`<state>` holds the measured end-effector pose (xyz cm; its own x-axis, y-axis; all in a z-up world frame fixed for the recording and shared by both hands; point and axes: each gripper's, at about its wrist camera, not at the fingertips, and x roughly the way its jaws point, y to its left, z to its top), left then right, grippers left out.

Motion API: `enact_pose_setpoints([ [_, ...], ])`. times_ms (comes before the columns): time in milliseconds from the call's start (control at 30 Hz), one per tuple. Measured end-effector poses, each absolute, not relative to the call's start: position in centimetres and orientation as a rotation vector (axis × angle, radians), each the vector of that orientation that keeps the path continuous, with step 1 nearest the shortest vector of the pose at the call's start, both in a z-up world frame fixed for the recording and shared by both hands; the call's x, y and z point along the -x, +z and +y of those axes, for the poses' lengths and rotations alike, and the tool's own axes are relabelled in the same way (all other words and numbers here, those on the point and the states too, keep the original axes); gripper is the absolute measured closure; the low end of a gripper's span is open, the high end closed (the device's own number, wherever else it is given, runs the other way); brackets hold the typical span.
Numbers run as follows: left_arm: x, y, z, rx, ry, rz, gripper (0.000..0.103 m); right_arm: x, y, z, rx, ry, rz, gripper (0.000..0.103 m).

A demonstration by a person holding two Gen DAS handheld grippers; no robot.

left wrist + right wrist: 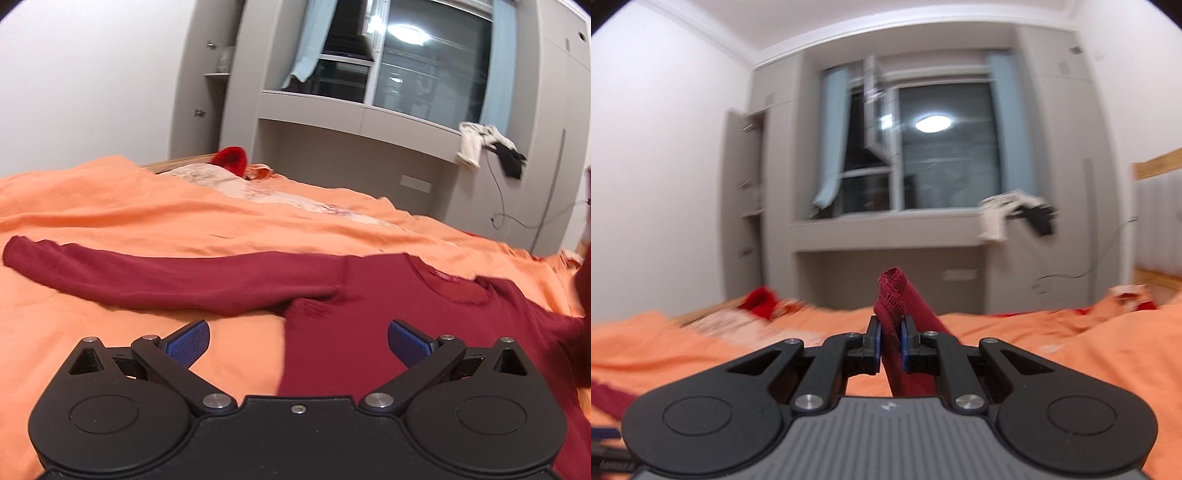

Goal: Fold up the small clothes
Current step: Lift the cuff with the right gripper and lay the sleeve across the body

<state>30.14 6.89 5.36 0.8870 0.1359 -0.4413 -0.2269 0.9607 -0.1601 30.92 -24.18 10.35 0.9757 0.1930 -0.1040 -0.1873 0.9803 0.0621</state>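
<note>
A dark red long-sleeved sweater (388,325) lies flat on the orange bedspread (147,221), neck away from me, one sleeve (147,273) stretched out to the left. My left gripper (298,341) is open and empty, low over the sweater's left side edge. My right gripper (890,345) is shut on the cuff end of the sweater's other sleeve (897,295) and holds it up off the bed. The lifted sleeve shows blurred at the right edge of the left wrist view (583,280).
A bright red garment (231,158) and a pale floral cloth (236,182) lie at the far side of the bed. A grey window ledge (351,110) carries white and black clothes (487,146). A cable (498,218) hangs on the wall. A wooden headboard (1156,166) is at right.
</note>
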Motion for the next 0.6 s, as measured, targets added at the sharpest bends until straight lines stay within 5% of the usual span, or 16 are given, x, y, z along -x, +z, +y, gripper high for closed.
enact_pose_setpoints([
  [500, -30.0, 5.2, 8.9, 0.267, 0.222, 0.456, 0.001, -28.3, 0.6, -10.1, 0.257, 0.484, 0.406, 0.089],
  [567, -30.1, 5.1, 8.9, 0.265, 0.203, 0.456, 0.001, -28.2, -0.1, -9.9, 0.276, 0.508, 0.453, 0.077],
  [600, -30.2, 5.0, 8.9, 0.264, 0.195, 0.458, 0.001, -27.9, -0.5, -10.1, 0.275, 0.518, 0.474, 0.059],
])
